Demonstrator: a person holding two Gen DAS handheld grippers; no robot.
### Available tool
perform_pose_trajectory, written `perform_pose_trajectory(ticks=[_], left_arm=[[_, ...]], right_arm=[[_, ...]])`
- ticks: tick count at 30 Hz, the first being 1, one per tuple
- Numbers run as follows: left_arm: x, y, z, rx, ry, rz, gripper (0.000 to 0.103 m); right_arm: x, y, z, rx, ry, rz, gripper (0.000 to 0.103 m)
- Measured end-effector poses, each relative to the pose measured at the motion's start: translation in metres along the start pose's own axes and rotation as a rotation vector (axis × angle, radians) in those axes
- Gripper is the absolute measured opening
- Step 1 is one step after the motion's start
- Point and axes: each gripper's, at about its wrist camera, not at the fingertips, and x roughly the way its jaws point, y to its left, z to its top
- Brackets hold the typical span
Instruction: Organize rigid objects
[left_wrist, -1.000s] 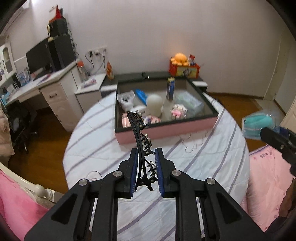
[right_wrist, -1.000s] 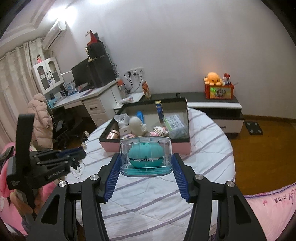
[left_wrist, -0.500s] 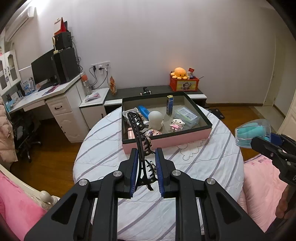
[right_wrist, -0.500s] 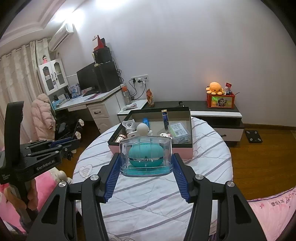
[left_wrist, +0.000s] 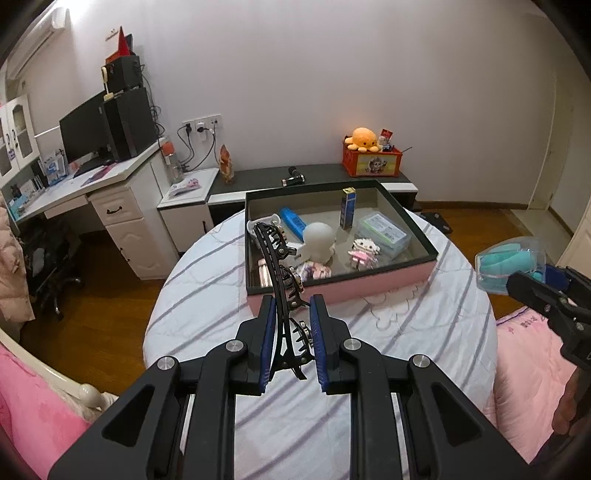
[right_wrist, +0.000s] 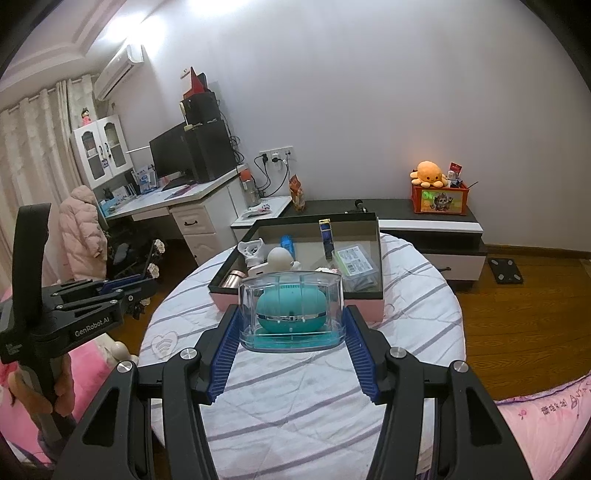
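Your left gripper (left_wrist: 292, 332) clamps a black hair clip (left_wrist: 277, 273), long axis pointing away toward the pink box (left_wrist: 343, 288). Your right gripper (right_wrist: 291, 332) grasps a clear case (right_wrist: 291, 310) enclosing a teal egg-shaped thing (right_wrist: 290, 308). The box holds a white figure (left_wrist: 318, 240), a doll (left_wrist: 362, 251), a blue carton (left_wrist: 347, 208).

Black claw (left_wrist: 292, 347) arms, blue ribbed pads (right_wrist: 223, 363), silver screws.

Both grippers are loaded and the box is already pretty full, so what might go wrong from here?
1. The long black hair clip is pinched only near its lower end by the left gripper; it may pivot or slip.
2. The pink box is crowded, so the clear case held by the right gripper may land on the white figure.
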Motion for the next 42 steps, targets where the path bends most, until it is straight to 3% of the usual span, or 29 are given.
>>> perform_pose_trajectory(ticks=[6, 12, 17, 19, 20, 21, 22, 23, 32, 38, 42], left_arm=[[0.053, 0.006, 0.034, 0.008, 0.055, -0.025, 0.019], [0.120, 0.007, 0.059, 0.021, 0.147, -0.044, 0.019], [0.160, 0.006, 0.065, 0.031, 0.215, -0.032, 0.020], [0.169, 0.005, 0.064, 0.035, 0.229, -0.006, 0.025], [0.170, 0.006, 0.064, 0.032, 0.236, 0.002, 0.038], [0.173, 0.007, 0.062, 0.020, 0.242, 0.008, 0.058], [0.174, 0.009, 0.061, 0.011, 0.240, 0.011, 0.069], [0.174, 0.010, 0.061, 0.004, 0.231, 0.015, 0.081], [0.135, 0.012, 0.045, -0.042, 0.153, 0.026, 0.086], [0.085, 0.007, 0.018, -0.066, 0.005, 0.042, 0.100], [0.053, -0.001, -0.007, -0.091, -0.100, 0.088, 0.101]], right_arm=[[0.048, -0.008, 0.024, -0.005, 0.041, 0.017, 0.057], [0.126, -0.020, 0.049, -0.006, 0.130, 0.034, 0.057], [0.179, -0.030, 0.051, 0.014, 0.215, 0.045, 0.057], [0.190, -0.037, 0.050, 0.042, 0.244, 0.045, 0.058], [0.191, -0.041, 0.050, 0.052, 0.244, 0.039, 0.062], [0.189, -0.042, 0.051, 0.050, 0.233, 0.022, 0.066], [0.187, -0.042, 0.052, 0.043, 0.222, 0.003, 0.078], [0.182, -0.042, 0.053, 0.036, 0.203, -0.022, 0.082], [0.134, -0.032, 0.055, -0.005, 0.135, -0.070, 0.082], [0.093, -0.015, 0.035, -0.040, 0.056, -0.126, 0.082], [0.072, -0.007, 0.011, -0.028, 0.020, -0.163, 0.082]])
